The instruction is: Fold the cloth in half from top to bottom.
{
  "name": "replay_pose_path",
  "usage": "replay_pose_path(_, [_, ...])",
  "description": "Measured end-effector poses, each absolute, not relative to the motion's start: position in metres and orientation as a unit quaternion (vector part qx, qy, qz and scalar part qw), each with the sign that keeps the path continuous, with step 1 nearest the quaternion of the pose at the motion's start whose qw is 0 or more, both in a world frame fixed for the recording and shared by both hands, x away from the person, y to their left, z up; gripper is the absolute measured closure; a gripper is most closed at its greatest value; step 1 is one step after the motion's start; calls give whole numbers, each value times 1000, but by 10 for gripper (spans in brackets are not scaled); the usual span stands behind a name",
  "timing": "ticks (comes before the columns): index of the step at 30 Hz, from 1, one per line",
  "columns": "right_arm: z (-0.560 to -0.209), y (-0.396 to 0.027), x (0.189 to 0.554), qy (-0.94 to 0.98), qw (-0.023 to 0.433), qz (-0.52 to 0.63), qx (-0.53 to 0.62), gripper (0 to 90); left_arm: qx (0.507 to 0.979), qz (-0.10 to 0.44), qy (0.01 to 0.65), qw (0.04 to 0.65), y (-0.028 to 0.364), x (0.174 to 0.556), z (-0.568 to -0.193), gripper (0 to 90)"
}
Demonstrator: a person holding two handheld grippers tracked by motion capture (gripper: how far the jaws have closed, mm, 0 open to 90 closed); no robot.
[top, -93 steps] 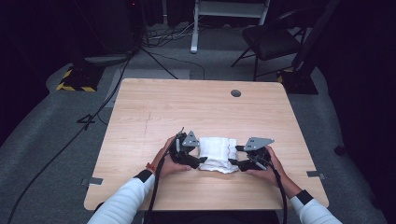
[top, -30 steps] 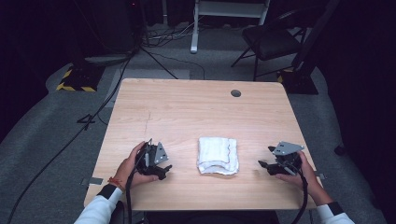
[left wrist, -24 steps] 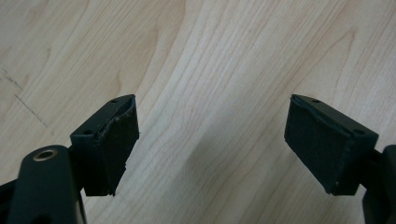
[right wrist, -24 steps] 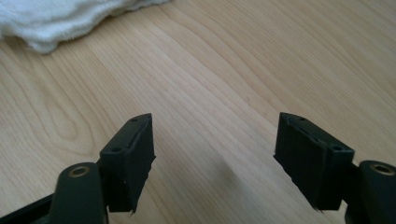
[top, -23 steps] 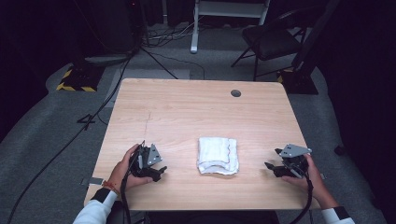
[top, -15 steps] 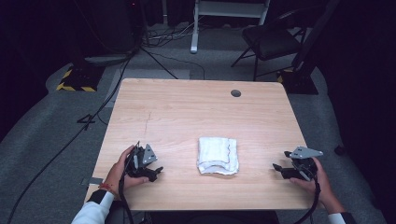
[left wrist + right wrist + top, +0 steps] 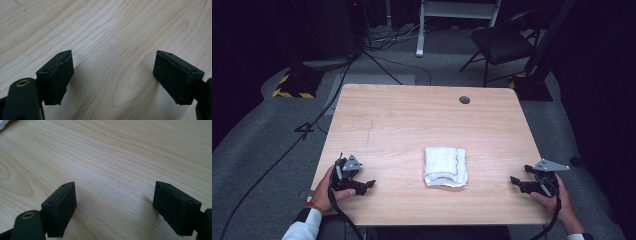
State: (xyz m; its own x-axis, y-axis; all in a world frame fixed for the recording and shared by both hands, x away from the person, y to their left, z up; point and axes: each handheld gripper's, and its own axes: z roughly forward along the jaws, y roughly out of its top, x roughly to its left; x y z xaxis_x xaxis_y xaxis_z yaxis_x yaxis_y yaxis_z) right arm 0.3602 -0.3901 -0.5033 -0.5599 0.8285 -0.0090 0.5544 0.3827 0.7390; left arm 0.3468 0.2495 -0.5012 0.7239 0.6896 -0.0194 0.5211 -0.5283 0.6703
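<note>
A folded white cloth [image 7: 444, 166] lies on the wooden table [image 7: 422, 120], near its front edge and a little right of the middle. My left gripper [image 7: 364, 185] rests at the front left corner, well left of the cloth, open with bare wood between its jaws. The same left gripper [image 7: 113, 78] shows two wide-apart black pads [image 7: 58, 75] just above the tabletop. My right gripper [image 7: 518, 182] sits at the front right, well right of the cloth, open as well. In its own view the right gripper [image 7: 115, 203] holds nothing, and a sliver of the cloth [image 7: 4, 124] shows at the top left.
A round cable hole [image 7: 464, 100] sits near the table's far edge. Beyond the table stand a dark chair [image 7: 502, 42] and a white frame [image 7: 452, 15]. Cables [image 7: 322, 110] run across the grey floor at the left.
Both grippers have drawn away from the cloth, the left toward the front left corner, the right toward the front right edge. The folded cloth stays where it was.
</note>
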Motion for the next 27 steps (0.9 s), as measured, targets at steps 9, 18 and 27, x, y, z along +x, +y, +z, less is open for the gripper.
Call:
replay_pose_path(9, [-503, -390, 361, 808, 191, 355, 430, 179, 859, 134, 350, 349, 253, 344, -504, 168])
replay_pose_path(18, [-504, -389, 362, 807, 191, 355, 431, 177, 851, 141, 371, 343, 254, 344, -504, 163])
replay_pose_path(27, [-504, -389, 362, 807, 192, 355, 431, 177, 852, 143, 371, 342, 254, 345, -504, 152])
